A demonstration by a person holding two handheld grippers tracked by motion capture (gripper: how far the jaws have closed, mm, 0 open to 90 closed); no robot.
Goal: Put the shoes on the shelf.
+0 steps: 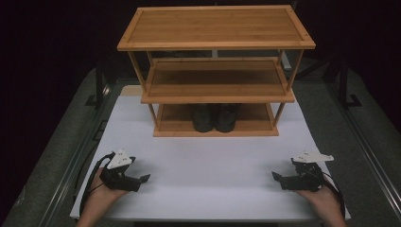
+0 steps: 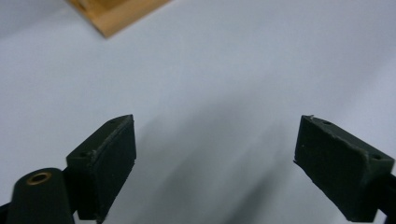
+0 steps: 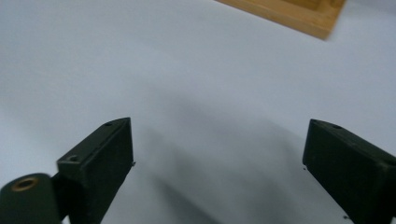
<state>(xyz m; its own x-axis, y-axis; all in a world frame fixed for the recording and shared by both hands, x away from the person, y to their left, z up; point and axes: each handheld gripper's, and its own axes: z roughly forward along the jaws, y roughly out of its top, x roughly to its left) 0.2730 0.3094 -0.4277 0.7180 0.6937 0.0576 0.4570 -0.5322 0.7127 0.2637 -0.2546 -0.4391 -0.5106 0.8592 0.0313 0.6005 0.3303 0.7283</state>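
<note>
Two grippers are resting low over the white table (image 1: 208,189), well apart: the left gripper (image 1: 142,179) and right gripper (image 1: 276,176) are pointing inward at each other, both gaping wide and holding nothing. Ahead of them, between the two, black shoes (image 1: 214,117) are sitting on the rack's (image 1: 215,42) bottom shelf.

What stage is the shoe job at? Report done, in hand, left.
Done: the pair of black shoes stands side by side on the bottom tier of the wooden rack. In hand: nothing; the left tool and right tool sit open and empty near the front of the white tabletop, well short of the rack. Left: nothing visible; no other shoes show.
</note>
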